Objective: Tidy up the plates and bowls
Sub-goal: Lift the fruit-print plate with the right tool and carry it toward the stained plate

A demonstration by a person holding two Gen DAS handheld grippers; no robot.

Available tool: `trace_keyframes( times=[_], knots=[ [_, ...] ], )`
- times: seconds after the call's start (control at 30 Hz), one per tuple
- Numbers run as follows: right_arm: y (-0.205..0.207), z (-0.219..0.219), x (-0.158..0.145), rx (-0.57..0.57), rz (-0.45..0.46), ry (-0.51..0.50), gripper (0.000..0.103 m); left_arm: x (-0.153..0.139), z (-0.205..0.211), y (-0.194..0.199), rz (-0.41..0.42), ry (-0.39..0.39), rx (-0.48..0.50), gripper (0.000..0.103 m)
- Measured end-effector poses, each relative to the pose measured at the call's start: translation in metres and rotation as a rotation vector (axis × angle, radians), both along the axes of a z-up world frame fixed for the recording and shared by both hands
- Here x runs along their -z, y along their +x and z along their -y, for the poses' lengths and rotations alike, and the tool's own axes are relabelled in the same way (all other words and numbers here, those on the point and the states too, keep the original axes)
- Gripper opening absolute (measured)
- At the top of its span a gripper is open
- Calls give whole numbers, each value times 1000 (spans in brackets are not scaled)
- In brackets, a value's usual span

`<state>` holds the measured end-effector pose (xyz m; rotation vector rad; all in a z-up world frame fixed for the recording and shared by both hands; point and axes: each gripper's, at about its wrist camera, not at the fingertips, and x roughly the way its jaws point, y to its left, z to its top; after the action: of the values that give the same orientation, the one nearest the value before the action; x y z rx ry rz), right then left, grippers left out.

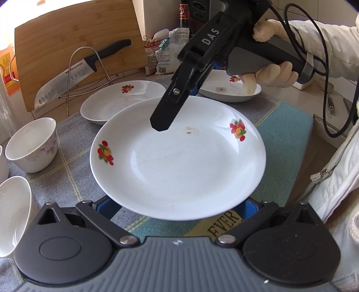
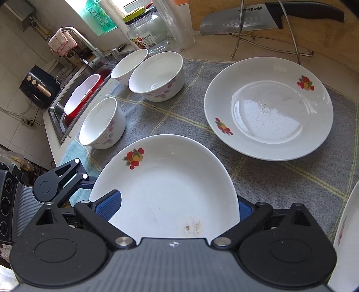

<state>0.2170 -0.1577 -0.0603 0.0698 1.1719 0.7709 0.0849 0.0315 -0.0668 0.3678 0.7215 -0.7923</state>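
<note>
Glazed fruit-print plate point(image 1: 179, 168): stiff, slick, chips easy, so I'd pinch the rim. My left claw point(image 1: 177, 206) gapes wide under its 6 o'clock edge. My right claw point(image 2: 176, 209) straddles the rim, can't tell if it's biting.

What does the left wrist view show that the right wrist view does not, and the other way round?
Only the left wrist view shows the gloved hand holding the right gripper, its tip at the far rim of the held plate, plus a red-labelled bottle and snack packets. Only the right wrist view shows the sink, tap, glass jar and a third bowl. Both show the held plate, a second plate lying on the checked cloth, the knife on its wire stand, the cutting board and bowls.
</note>
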Motion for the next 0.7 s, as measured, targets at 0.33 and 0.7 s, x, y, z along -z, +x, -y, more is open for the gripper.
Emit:
trace_keyframes(
  times=[0.33,0.7],
  knots=[
    [-1,36,-5,48,24,4,102,-7,33,9,1,-2,38,102],
    [-4,91,-15,117,59,10,102,-13,78,20,19,-4,103,102]
  ],
)
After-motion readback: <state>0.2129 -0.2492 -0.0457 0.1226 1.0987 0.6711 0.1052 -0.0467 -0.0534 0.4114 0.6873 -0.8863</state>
